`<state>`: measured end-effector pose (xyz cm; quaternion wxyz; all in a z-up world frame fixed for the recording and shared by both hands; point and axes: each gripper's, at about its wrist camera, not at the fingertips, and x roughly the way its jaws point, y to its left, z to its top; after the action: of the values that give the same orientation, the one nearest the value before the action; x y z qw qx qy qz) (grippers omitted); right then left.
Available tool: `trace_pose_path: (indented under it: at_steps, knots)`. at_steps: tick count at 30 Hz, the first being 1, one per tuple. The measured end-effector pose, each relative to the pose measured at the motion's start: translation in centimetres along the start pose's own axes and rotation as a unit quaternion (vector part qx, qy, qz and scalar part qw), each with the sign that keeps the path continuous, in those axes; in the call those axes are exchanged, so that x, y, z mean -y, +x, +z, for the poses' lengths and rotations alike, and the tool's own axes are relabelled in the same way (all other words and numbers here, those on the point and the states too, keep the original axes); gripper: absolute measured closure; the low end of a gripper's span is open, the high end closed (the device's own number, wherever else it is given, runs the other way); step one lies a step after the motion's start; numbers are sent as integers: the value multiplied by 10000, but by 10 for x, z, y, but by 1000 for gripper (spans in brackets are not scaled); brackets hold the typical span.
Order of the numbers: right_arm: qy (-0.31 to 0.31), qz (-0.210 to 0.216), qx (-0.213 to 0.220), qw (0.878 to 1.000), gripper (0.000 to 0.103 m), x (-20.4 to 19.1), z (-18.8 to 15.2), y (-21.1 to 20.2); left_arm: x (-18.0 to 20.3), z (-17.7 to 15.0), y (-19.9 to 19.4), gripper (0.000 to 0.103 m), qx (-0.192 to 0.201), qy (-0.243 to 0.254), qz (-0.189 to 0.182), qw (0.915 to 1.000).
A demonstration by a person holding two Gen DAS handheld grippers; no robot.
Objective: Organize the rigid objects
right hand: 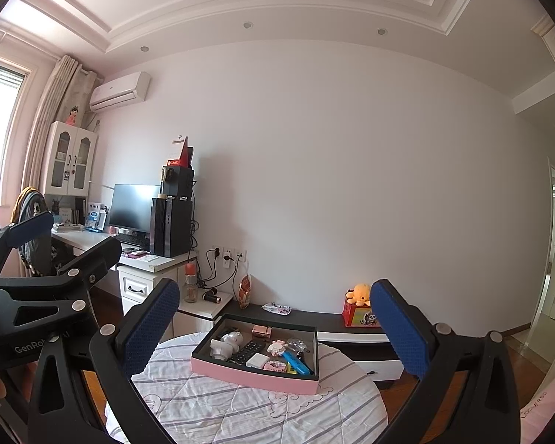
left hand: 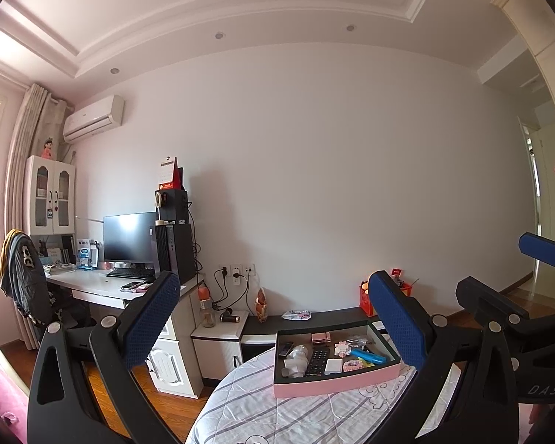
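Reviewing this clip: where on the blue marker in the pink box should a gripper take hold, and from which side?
Probably mid-barrel, from above. The blue marker lies flat and slanted in the pink box, near its right wall, with small items close beside it. Closing the fingers across the narrow barrel, turned to its slant, looks cleanest. Both the right gripper and left gripper hang open, short of the box.

The pink box [right hand: 255,375] looked matt, like card; the quilted bedspread [right hand: 240,410] was cloth; the floor [left hand: 144,388] was glossy wood.
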<state>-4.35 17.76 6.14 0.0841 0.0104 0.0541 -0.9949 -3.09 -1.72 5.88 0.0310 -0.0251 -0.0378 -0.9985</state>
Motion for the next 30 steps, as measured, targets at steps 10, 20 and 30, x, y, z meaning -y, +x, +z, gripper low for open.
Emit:
trace_pose_path:
  at_steps: [10,20,30]
  knots:
    - [-19,-6,6,10000,0,0,0,2,-1,1,-2,0,-2,-18,18,10000]
    - [-40,-3,17,10000,0,1,0,3,-1,1,-1,0,17,-30,23,10000]
    - [-82,-7,77,9999,0,-2,2,1,1,0,-2,0,257,-86,-32,9996]
